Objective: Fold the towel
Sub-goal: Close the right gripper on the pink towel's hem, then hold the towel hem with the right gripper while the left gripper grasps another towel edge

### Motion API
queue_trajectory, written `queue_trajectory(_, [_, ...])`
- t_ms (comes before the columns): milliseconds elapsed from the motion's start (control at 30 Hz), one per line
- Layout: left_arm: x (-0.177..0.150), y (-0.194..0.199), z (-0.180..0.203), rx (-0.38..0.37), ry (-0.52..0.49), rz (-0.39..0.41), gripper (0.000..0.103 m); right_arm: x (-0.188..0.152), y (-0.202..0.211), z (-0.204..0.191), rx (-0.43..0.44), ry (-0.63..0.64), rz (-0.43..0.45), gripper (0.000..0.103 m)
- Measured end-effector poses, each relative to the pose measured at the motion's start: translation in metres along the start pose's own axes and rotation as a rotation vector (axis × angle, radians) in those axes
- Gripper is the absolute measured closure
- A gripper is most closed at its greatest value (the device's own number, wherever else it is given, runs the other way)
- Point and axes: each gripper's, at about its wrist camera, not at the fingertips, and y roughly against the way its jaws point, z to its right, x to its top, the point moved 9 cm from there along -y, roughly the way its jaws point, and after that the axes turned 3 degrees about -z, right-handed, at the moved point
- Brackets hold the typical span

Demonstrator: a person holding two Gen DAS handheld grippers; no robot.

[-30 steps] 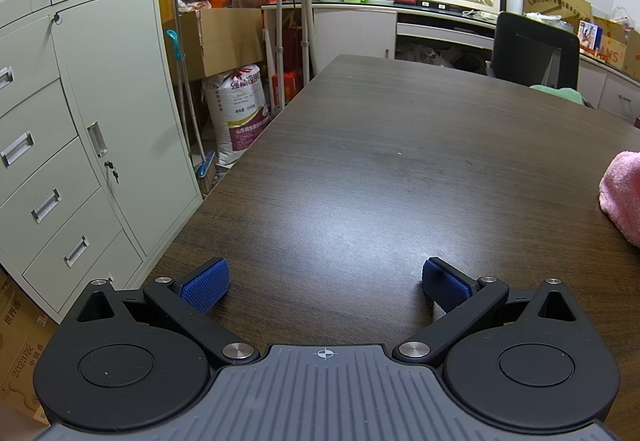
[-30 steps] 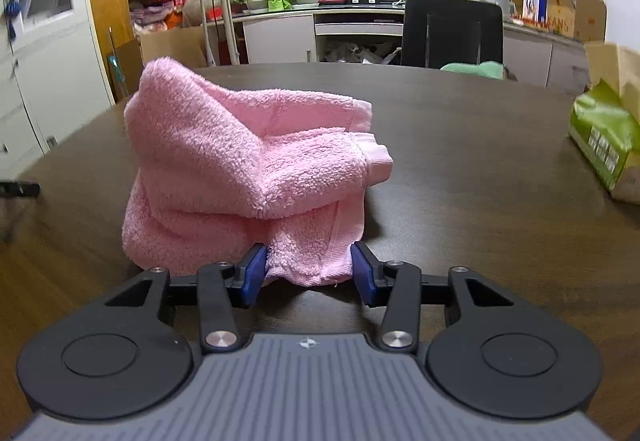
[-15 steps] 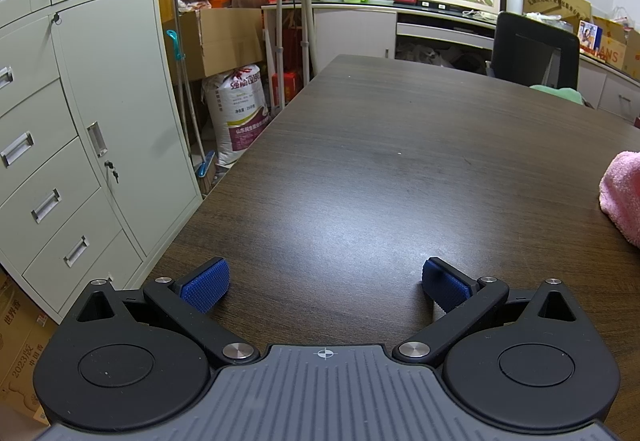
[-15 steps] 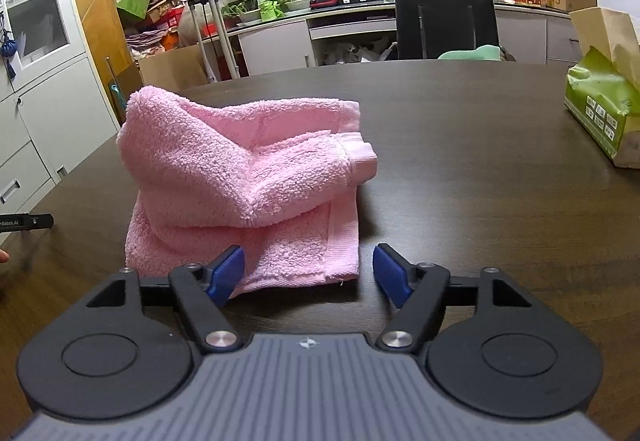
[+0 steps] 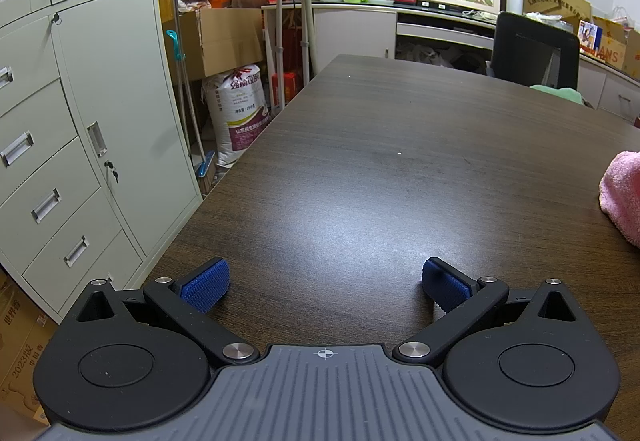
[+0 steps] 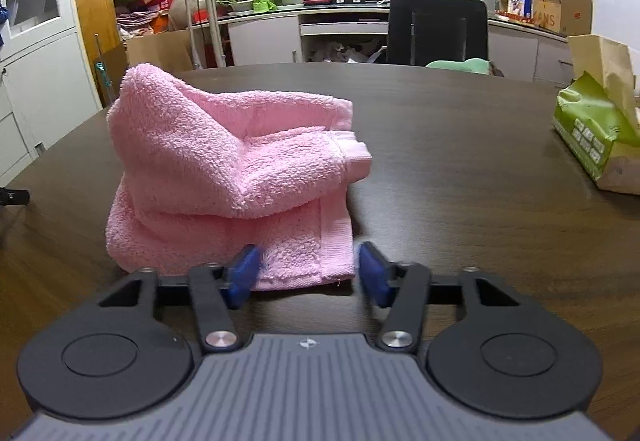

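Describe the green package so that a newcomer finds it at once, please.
Find the dark wooden table, then its right edge in the right wrist view. The green package lies there with beige paper rising from its top, far from the pink towel.

green tissue pack [image 6: 596,133] on table [image 6: 460,145]

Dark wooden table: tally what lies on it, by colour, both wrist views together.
Pink: 1, crumpled terry towel
Green: 2, tissue pack; cloth at the far edge
Total: 3 on the dark wooden table
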Motion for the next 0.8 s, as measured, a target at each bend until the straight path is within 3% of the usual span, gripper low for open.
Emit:
queue_trajectory(333, [0.000, 0.001, 0.002, 0.013, 0.012, 0.000, 0.000, -0.001, -0.001, -0.003, -0.045, 0.045, 0.002, 0.075])
queue_trajectory(500, [-0.002, 0.003, 0.013, 0.010, 0.010, 0.000, 0.000, -0.002, 0.000, -0.002, -0.048, 0.045, 0.006, 0.079])
queue_trajectory(633, [-0.002, 0.004, 0.033, -0.022, -0.013, -0.008, 0.000, -0.003, 0.001, -0.003, -0.047, 0.051, 0.005, 0.080])
queue_trajectory(800, [0.014, 0.013, 0.073, -0.129, -0.044, -0.021, 0.000, -0.002, 0.001, 0.002, -0.016, 0.026, -0.001, 0.078])
